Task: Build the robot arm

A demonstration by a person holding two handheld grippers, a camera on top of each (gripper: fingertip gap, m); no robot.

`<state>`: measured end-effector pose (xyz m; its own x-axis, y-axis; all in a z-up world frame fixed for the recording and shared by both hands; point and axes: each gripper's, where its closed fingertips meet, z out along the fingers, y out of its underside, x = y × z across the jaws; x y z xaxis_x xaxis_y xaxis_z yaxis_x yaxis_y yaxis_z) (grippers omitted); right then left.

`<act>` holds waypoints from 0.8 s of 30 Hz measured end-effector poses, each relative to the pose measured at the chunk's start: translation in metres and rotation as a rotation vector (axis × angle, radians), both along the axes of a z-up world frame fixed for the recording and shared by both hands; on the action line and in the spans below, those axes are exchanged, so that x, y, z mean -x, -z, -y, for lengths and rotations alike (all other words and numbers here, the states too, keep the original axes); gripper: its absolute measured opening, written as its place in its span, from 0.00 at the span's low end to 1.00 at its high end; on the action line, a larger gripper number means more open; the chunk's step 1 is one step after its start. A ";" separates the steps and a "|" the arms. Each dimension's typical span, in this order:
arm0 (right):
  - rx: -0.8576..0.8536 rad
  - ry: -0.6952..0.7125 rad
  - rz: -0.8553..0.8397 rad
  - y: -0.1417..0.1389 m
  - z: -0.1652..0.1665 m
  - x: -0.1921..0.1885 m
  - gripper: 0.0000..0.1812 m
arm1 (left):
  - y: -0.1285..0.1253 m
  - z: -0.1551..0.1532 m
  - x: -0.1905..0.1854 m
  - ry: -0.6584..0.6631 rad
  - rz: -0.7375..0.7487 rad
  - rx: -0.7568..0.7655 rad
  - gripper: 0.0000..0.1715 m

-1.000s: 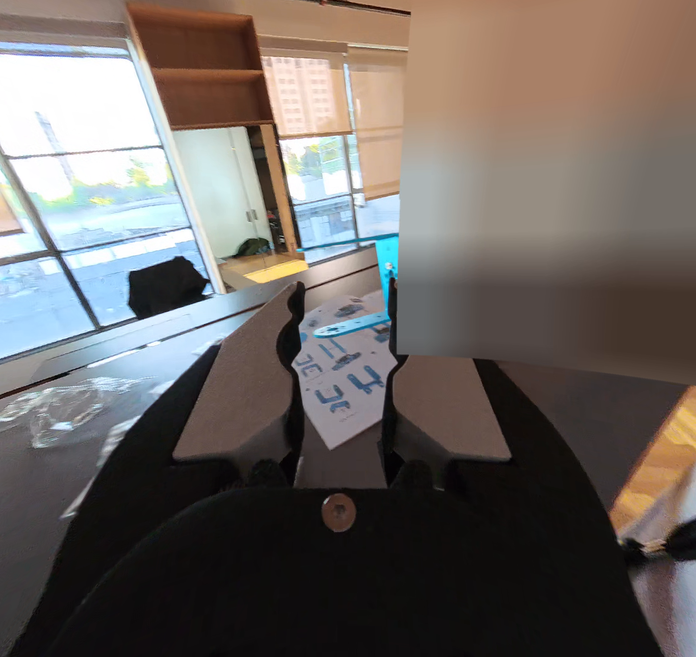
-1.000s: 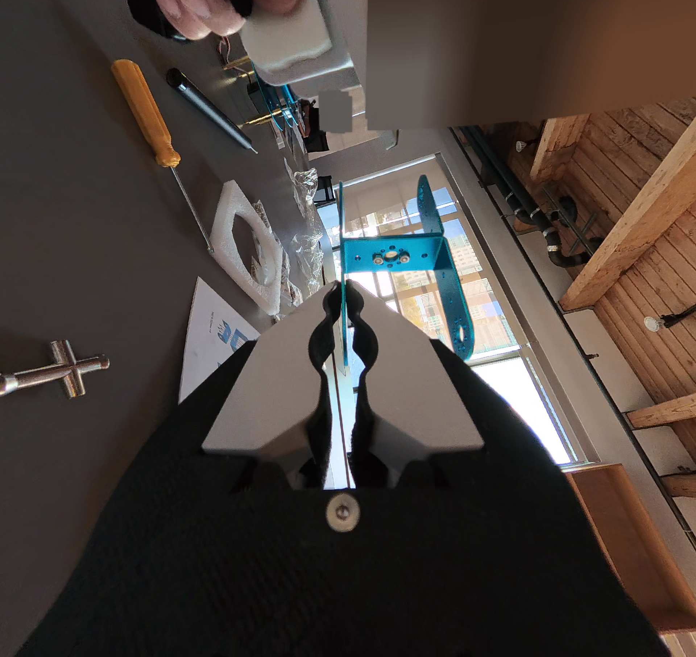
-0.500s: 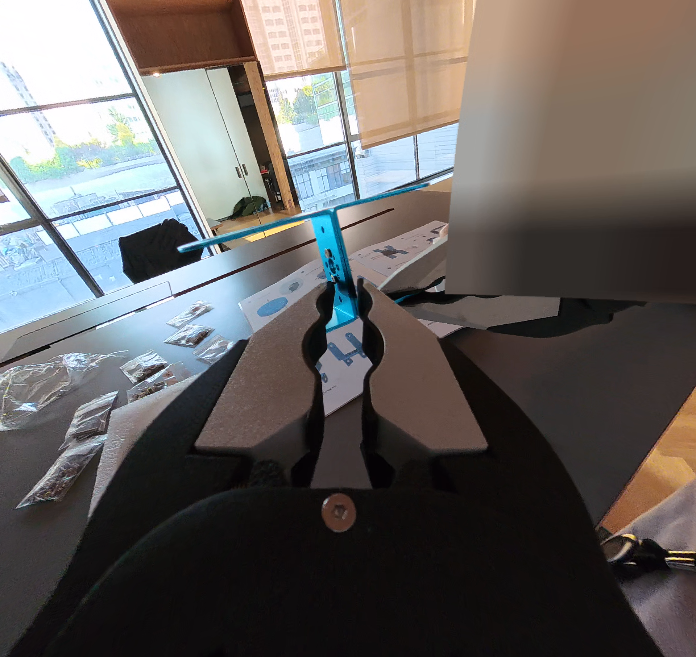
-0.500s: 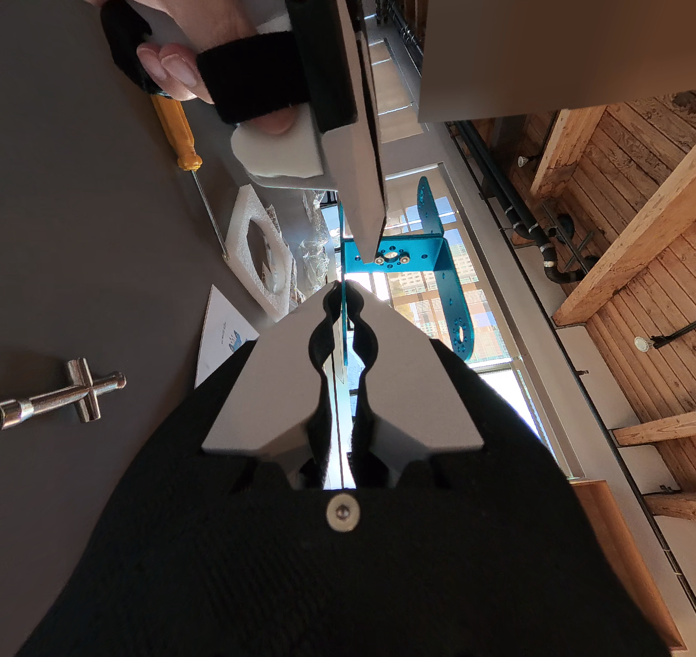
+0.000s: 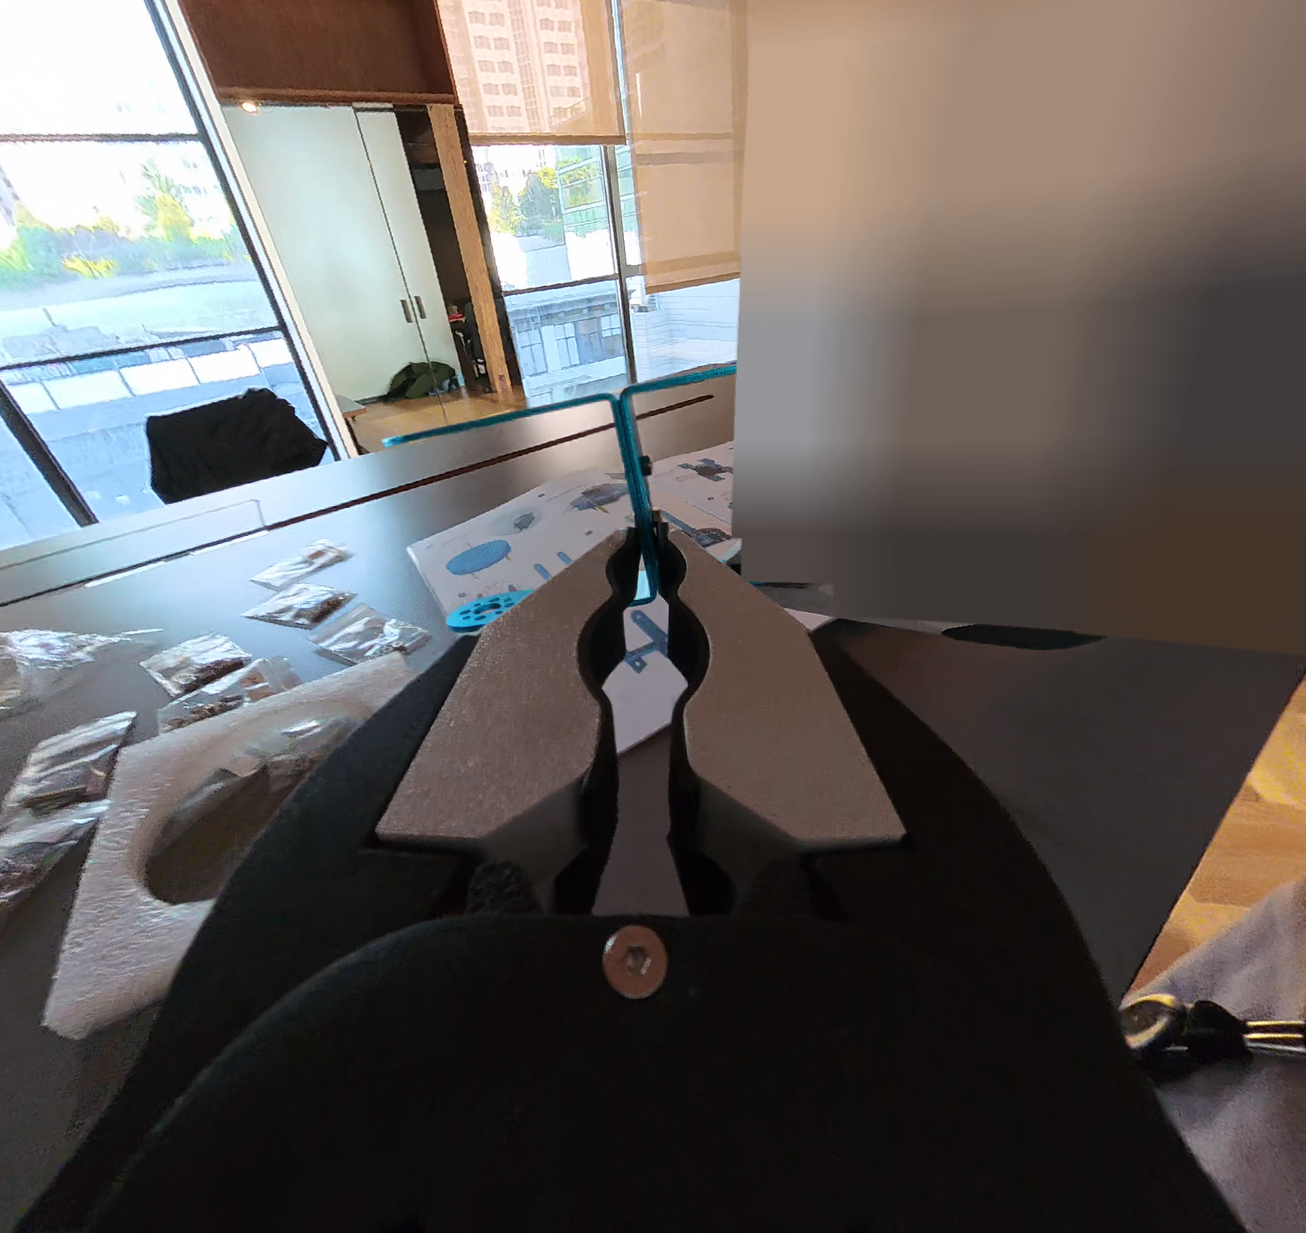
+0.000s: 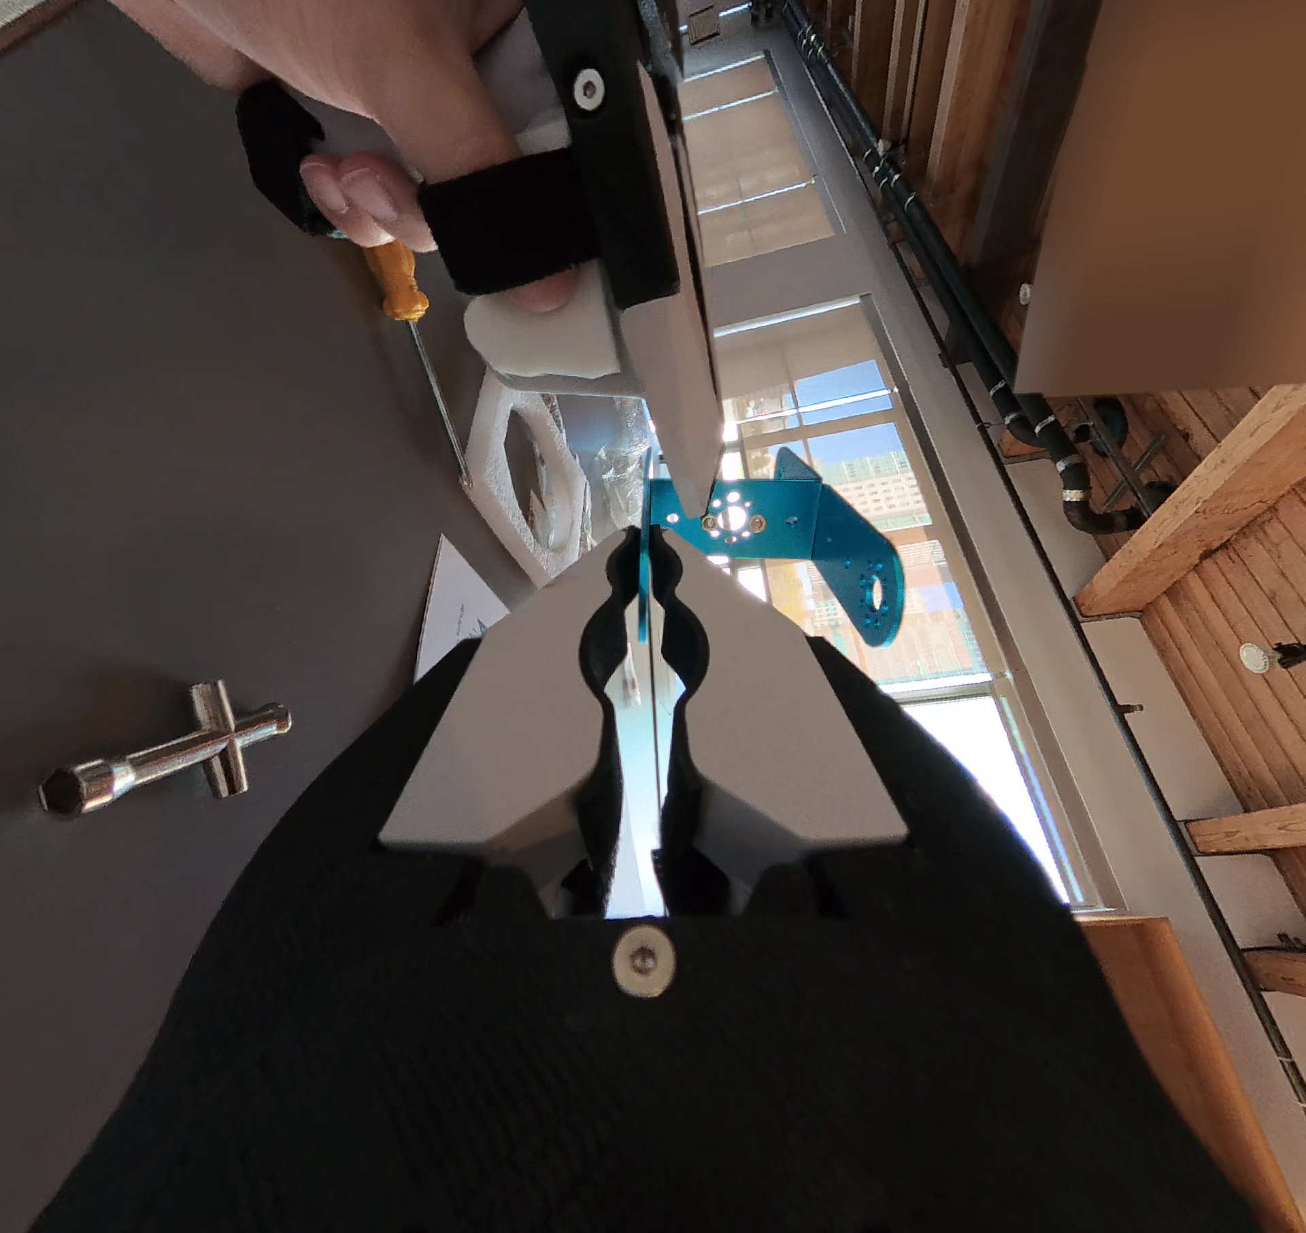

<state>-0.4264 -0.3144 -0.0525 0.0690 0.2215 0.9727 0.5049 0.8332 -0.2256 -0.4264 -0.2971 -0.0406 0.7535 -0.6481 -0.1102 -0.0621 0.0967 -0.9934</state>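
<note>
A blue metal U-bracket (image 5: 636,478) is held in the air above the dark table (image 5: 989,740) by both grippers. My left gripper (image 5: 646,538) is shut on the bracket's middle plate, and the bracket's two arms spread left and right above it. My right gripper (image 6: 644,538) is shut on the edge of one arm of the same bracket (image 6: 784,521). In the right wrist view the left gripper's fingers (image 6: 678,386) come down from above and pinch the plate next to its ring of holes. A hand (image 6: 353,33) holds that gripper.
On the table lie a printed sheet (image 5: 537,549), a blue round disc (image 5: 484,612), several small clear bags (image 5: 304,605) and a white foam frame (image 5: 141,846). An orange-handled screwdriver (image 6: 399,280) and a metal cross wrench (image 6: 177,754) lie near the right gripper. Both grippers' tips are close together, under 4 cm apart. My right gripper's tips are some 11 cm from the metal cross wrench (image 6: 177,754).
The left gripper, open and apart from the bracket a second ago, has come in and shut on its middle plate. The bracket has since turned in the right gripper's view.
</note>
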 end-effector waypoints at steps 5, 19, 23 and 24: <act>-0.007 -0.023 -0.016 -0.003 0.003 -0.003 0.00 | -0.003 -0.001 0.002 0.019 0.075 0.012 0.08; -0.036 -0.139 -0.010 -0.005 0.022 -0.009 0.01 | -0.005 0.019 -0.011 0.240 0.022 -0.022 0.03; -0.013 -0.157 -0.010 -0.004 0.024 -0.010 0.00 | -0.004 0.021 -0.012 0.271 0.036 0.011 0.03; 0.002 -0.158 -0.011 -0.003 0.024 -0.010 0.00 | -0.003 0.020 -0.012 0.266 0.036 0.014 0.03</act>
